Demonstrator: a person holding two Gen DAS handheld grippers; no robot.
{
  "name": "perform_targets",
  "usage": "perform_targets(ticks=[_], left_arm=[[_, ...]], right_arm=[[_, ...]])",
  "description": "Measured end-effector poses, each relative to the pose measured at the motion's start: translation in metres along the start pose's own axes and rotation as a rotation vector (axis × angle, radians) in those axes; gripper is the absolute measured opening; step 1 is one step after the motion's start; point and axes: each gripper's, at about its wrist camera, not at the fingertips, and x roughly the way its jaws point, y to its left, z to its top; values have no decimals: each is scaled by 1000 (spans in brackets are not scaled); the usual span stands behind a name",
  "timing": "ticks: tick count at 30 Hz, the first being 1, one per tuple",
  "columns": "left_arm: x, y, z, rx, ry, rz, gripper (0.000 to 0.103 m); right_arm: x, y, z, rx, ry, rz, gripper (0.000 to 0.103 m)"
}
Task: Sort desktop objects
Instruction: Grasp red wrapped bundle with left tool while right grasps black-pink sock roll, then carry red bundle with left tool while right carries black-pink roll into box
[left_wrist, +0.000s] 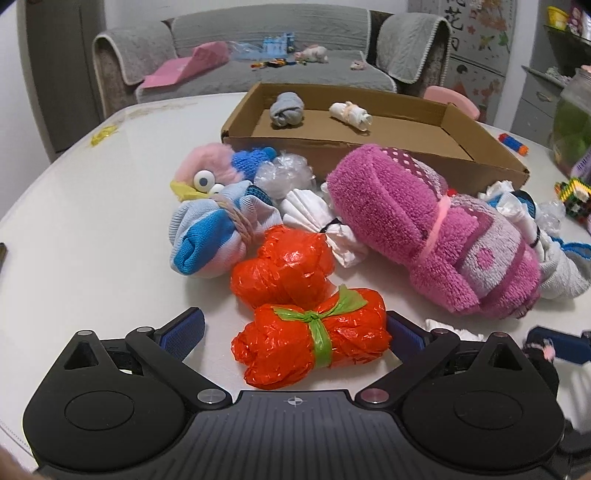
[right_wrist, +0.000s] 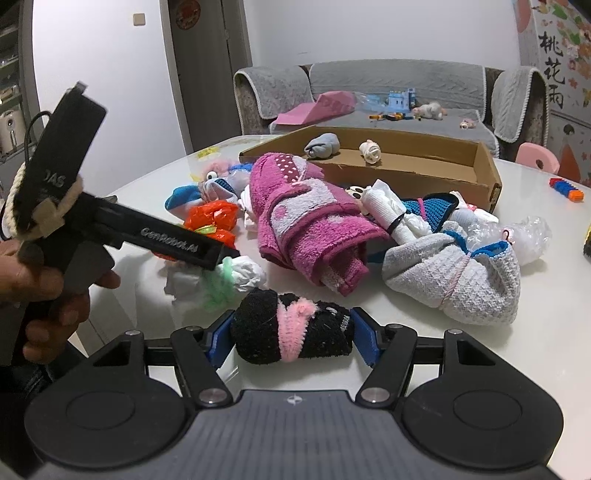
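My left gripper (left_wrist: 295, 328) is open around a red plastic bundle tied with a green band (left_wrist: 314, 341) that lies on the white table; the right pad is at its edge, the left pad stands apart. A second red bundle (left_wrist: 282, 264) lies just behind. My right gripper (right_wrist: 291, 338) is shut on a black sock roll with a pink band (right_wrist: 293, 334), near the table's front. A rolled pink towel (right_wrist: 306, 221) lies in the pile's middle. The cardboard box (left_wrist: 484, 162) behind holds a grey sock roll (left_wrist: 287, 110) and a white roll (left_wrist: 349, 114).
Around the towel lie a blue-striped sock bundle (left_wrist: 218, 232), a pink plush toy (left_wrist: 205, 173), a grey knit bundle (right_wrist: 454, 277), white cloth rolls and clear plastic wads. A white bundle with green tie (right_wrist: 218, 280) lies near the left gripper's body (right_wrist: 110, 229). A sofa stands behind.
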Motion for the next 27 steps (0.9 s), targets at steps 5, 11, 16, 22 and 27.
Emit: perform_targets(ticks=[5,11,16,22,27], left_arm=[[-8,3,0,-23,-20,17,75],[-17,11,-5,-34,-8,18,72],[-28,19,-8,-44,9,-1,72],[-40,26,-8,-49,16,-46,72],[-65,30,6,-35,-43,-67,72]], right_arm=[[-3,0,-1,6,0,11,60],[-9,-3,-1,37,-19,19,59],[-17,-5,-1,53,-47,22,59],[-20,-9,1,79,-72,20,59],[-28,-18,7,106,-108,21,59]])
